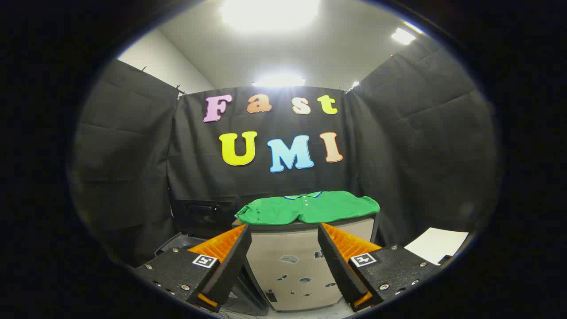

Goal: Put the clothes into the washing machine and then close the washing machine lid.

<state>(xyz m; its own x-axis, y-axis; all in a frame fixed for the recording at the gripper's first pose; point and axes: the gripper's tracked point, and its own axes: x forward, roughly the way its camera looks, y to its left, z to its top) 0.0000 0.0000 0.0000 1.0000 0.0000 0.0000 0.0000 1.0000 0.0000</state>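
Cabinet [305, 274], pale and boxy, stands ahead beyond the fingers; its top surface carries the shirt [312, 207]. To its left, lower down, sits a dark tub with a raised lid (probably the washer [201, 217], though dim). Shirt: green, folded flat, collar toward the wall. Judged soft, light, limp; it should bunch when pinched, so take the near folded edge. Gripper [284, 261] fingers spread wide, holding nothing.
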